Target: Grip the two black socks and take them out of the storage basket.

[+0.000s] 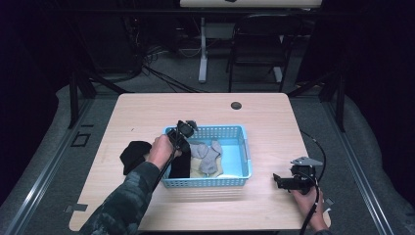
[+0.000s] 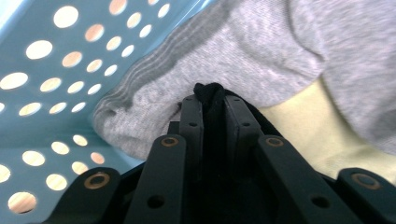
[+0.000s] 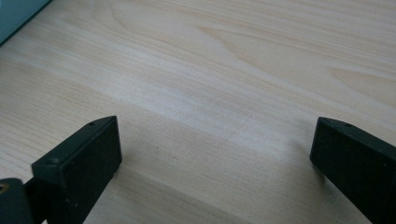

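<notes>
A blue perforated basket [image 1: 244, 147] stands mid-table with a grey sock [image 1: 208, 154] and a pale yellow cloth [image 1: 198, 169] inside. My left gripper [image 1: 180, 147] hangs over the basket's left part, shut on a black sock [image 1: 180, 166] that dangles into it. In the left gripper view the jaws pinch the black sock [image 2: 212, 93] just above the grey sock [image 2: 243, 51], the yellow cloth [image 2: 308, 126] and the basket [image 2: 42, 93] wall. My right gripper [image 1: 281, 181] rests on the table right of the basket, open [image 3: 212, 154] over bare wood.
Another black sock [image 1: 133, 154] lies on the table left of the basket. A dark round hole [image 1: 236, 105] sits near the table's far edge. A chair [image 1: 259, 44] and a desk leg [image 1: 202, 49] stand beyond the table.
</notes>
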`<state>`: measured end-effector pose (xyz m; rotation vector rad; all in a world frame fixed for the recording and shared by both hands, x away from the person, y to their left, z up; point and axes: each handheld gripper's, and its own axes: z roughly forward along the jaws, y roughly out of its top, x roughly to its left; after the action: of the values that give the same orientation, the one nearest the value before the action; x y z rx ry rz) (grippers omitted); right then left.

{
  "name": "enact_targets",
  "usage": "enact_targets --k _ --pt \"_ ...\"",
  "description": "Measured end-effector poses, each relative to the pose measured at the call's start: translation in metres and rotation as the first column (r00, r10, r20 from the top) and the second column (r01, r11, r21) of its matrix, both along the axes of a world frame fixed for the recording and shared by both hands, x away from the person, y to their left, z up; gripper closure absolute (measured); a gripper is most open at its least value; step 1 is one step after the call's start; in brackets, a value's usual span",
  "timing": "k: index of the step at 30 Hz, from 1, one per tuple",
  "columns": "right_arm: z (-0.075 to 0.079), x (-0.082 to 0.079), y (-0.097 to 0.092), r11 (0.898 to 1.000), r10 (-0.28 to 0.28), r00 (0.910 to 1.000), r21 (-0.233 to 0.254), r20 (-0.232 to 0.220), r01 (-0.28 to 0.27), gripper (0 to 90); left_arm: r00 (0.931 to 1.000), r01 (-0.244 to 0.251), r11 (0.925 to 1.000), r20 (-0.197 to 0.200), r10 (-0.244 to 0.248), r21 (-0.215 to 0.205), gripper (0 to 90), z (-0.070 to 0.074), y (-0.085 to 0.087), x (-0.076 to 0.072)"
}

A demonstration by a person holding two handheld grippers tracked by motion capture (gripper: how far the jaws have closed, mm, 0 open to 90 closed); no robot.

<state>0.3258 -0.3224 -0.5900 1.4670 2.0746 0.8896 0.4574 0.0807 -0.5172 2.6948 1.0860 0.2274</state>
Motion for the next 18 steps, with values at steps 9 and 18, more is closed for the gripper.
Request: enact_targets --k 9,18 --pt "0.0 0.0 0.0 1.0 0.0 1.0 0.0 0.0 0.0 1.4 0.999 0.016 0.995 0.042 -0.012 -0.099 80.5 0.023 0.013 -0.009" --pt "0.0 0.0 0.0 1.0 -0.001 1.0 -0.001 -0.001 0.001 1.4 0.9939 0.065 0.9824 0.1 -0.048 -0.175 80.5 0.054 0.025 -0.018"
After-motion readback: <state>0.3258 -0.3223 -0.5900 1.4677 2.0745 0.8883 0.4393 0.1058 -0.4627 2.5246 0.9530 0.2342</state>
